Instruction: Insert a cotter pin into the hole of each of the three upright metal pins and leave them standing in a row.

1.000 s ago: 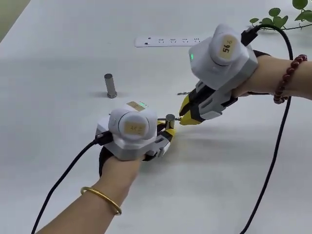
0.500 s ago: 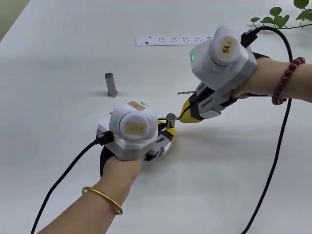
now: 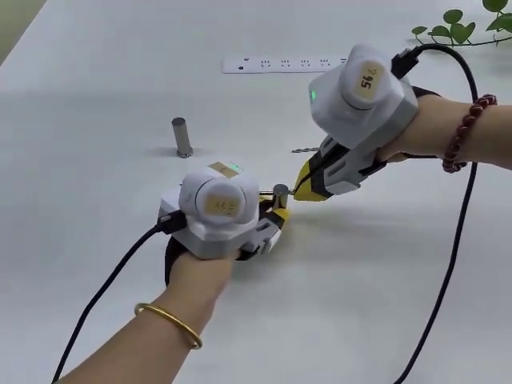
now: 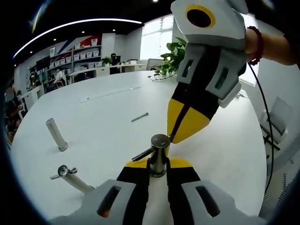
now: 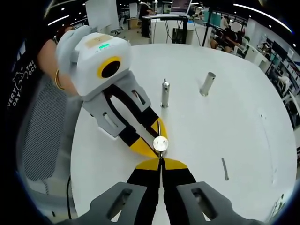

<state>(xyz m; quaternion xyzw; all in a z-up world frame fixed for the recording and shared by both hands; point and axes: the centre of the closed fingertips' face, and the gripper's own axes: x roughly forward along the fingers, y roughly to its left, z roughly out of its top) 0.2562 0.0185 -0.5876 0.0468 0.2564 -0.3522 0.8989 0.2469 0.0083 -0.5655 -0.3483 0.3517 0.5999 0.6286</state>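
On the white workbench (image 3: 376, 304): 1 done, 1 under way, 1 to go

Between the 2 grippers stands the held metal pin (image 4: 159, 157), a short grey steel cylinder. The left gripper (image 4: 159, 165), black with yellow tips, is clamped on its lower shaft and keeps it upright on the tabletop. A thin, bright steel cotter pin (image 4: 142, 153) runs through the hole near its top, and the legs poke out on the side away from the right gripper (image 5: 161, 161). That gripper's jaws are pressed together against the pin's side, where the cotter pin's head end lies. I judge that they pinch it, though the head itself is hidden between the tips. This insertion looks nearly complete.

Just beyond, in the right gripper view, the finished metal pin (image 5: 164, 93), another grey cylinder, stands upright. The left gripper view shows a fitted cotter pin (image 4: 62, 171) crossing its top, so that 1 counts as done.

Well apart stands the bare metal pin (image 3: 182, 138), a grey cylinder with nothing through it that I can see. A spare cotter pin (image 3: 304, 150), thin and steel-coloured, lies flat on the bench near the right gripper, ready for it.

What remains, by my reading, is to seat and release the present cotter pin, fit the spare 1, and then line up the 3 pins, which do not yet form a clear row.
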